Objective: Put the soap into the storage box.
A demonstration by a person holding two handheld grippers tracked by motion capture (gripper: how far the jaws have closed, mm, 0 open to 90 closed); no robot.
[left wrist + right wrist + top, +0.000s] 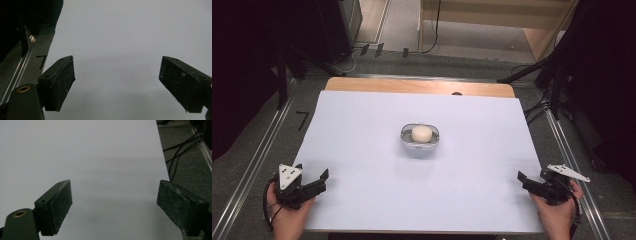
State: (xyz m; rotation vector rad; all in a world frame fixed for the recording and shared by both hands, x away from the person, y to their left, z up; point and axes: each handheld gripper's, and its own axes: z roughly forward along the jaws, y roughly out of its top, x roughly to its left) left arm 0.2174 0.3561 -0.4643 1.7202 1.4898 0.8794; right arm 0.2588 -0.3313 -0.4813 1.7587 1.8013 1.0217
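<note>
Nearest, at the bench's (362, 210) front-left corner: left claw (312, 173), held in a hand, gaping wide, nothing between the jaws, just white sheet under them in the left gripper view. Same at the front-right corner: right claw (532, 176), wide too, gripping nothing, hanging close to the sheet's right edge with floor cables (180, 152) just beyond. Farther out, mid-bench, well apart from both: small grey bowl (420, 145), upright, with a white round lump (421, 133) sitting inside. Beyond that, only a bare wooden strip (412, 86) at the far edge. Risks, as judged from here: long reach from either corner, so easy to come in too fast or too low and shove the bowl across the smooth sheet instead of bracketing it. Likely to skate or spin on a one-sided touch, since it looks light and nothing pins it. Could tip on a rim pinch from one side and roll the lump out toward the far edge. If going for the lump itself, may squash or dent on a hard squeeze if soft, or pop out sideways if firm and round; cannot tell which from these views. With both claws converging on one small target, also a chance of jaws knocking each other. Minor: right-side cable snagging on the bench corner during the reach.
</note>
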